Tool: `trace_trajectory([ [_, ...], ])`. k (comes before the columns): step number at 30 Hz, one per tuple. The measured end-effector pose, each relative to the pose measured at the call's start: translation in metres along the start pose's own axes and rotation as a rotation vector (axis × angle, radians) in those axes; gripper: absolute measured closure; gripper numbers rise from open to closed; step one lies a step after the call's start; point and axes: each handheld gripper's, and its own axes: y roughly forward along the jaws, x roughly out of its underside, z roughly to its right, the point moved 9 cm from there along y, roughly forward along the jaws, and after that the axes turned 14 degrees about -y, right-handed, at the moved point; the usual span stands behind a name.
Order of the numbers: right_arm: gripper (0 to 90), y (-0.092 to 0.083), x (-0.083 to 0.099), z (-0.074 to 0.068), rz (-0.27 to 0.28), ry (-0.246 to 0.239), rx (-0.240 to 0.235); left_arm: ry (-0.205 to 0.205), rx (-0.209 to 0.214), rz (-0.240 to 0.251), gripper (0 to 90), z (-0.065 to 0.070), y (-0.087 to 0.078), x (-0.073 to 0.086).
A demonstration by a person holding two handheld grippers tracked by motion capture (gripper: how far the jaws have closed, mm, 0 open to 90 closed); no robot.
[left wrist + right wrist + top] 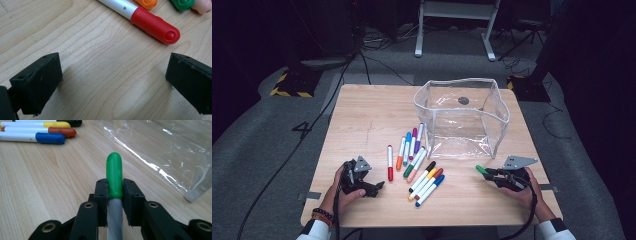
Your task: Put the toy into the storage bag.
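A green-capped marker is pinched between the pads of my right gripper, its cap poking out ahead. In the high view that gripper sits low over the table's right front, the green marker pointing left. My left gripper rests at the left front with its jaws wide apart and nothing between them; its fingers frame bare wood. A red-capped marker lies just beyond them. Several more markers are scattered at the table's middle. A clear plastic pouch stands open behind them.
The wooden table has bare room at its left and back. Yellow, red-brown and blue capped markers lie ahead left of the right gripper, with the pouch's wall to its right. Cables and a stand's legs cross the floor beyond.
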Motion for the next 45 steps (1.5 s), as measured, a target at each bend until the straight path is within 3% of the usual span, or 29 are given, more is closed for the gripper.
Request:
trace_trajectory([
  [11,74.5,-0.032,-0.012,0.013,0.084,0.020,0.043,0.000,0.000,0.000,1.0,0.000,0.000,0.000],
  [20,74.5,-0.068,-0.041,0.007,0.167,-0.038,0.051,-0.005,-0.002,0.002,1.0,0.000,0.000,0.000],
  [34,74.5,-0.120,-0.109,0.026,0.245,-0.137,0.116,-0.009,-0.005,0.000,1.0,0.000,0.000,0.000],
  [42,74.5,-0.129,-0.159,0.054,0.257,-0.196,0.144,-0.009,-0.005,0.001,1.0,0.000,0.000,0.000],
  [45,74.5,-0.127,-0.178,0.066,0.233,-0.232,0.163,-0.010,-0.005,0.001,1.0,0.000,0.000,0.000],
])
